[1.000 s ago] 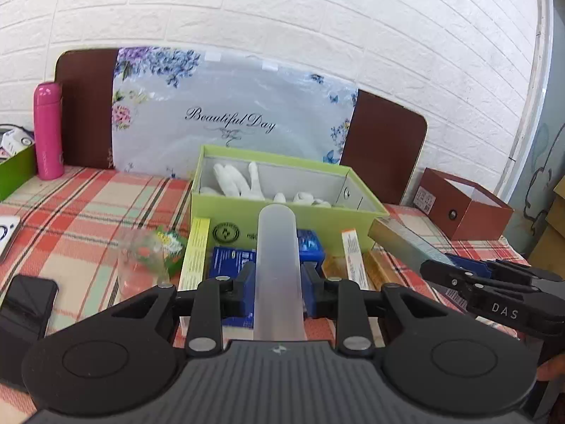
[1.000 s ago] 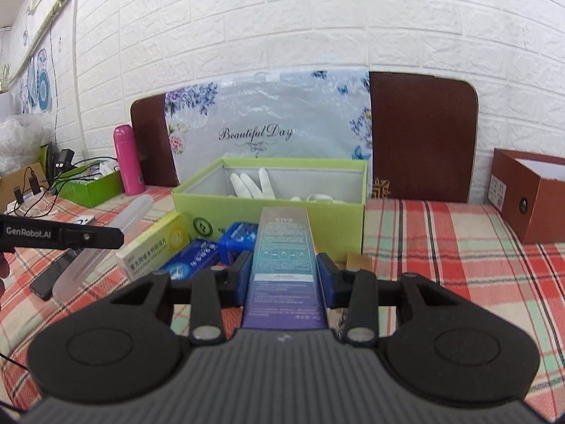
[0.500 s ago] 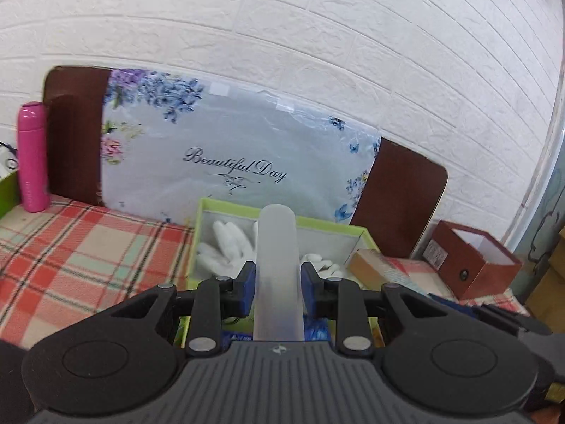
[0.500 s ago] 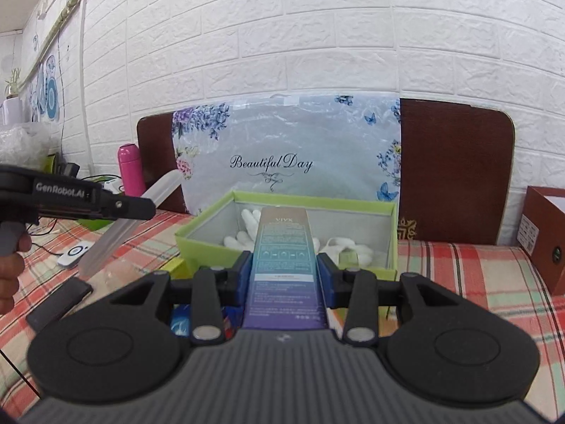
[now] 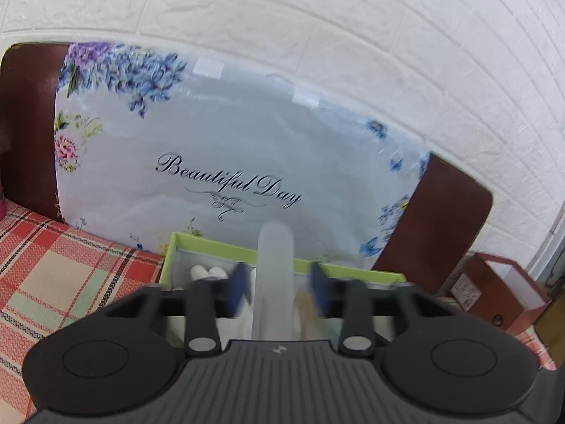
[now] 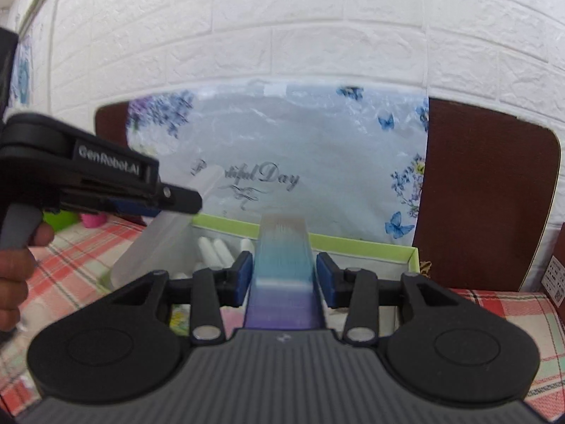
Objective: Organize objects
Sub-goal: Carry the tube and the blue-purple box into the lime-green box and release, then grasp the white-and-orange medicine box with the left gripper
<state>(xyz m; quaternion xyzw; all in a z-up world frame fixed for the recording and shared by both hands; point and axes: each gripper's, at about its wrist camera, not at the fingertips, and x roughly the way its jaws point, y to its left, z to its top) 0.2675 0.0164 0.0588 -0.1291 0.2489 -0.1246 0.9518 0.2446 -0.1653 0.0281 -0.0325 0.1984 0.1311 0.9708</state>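
left gripper (image 5: 276, 288): jaws just opened, apart, frosted tube (image 5: 274, 275) loose between them, over green box (image 5: 212, 245) | right gripper (image 6: 284, 277): jaws opening, apparently clear of gradient carton (image 6: 284, 265) between them

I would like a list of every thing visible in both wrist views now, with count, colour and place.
storage box: one, lime green, open, below both grippers
white pieces: several, inside the box; what they are is unclear
translucent tube: one, frosted white, between the left jaws, pads clear of it
carton: one, teal to purple, between the right jaws
floral bag: one, pale blue, against the wall
tablecloth: one, red plaid
brown box: one, far right
left gripper: black, jaws just opening
right gripper: black, jaws just opening
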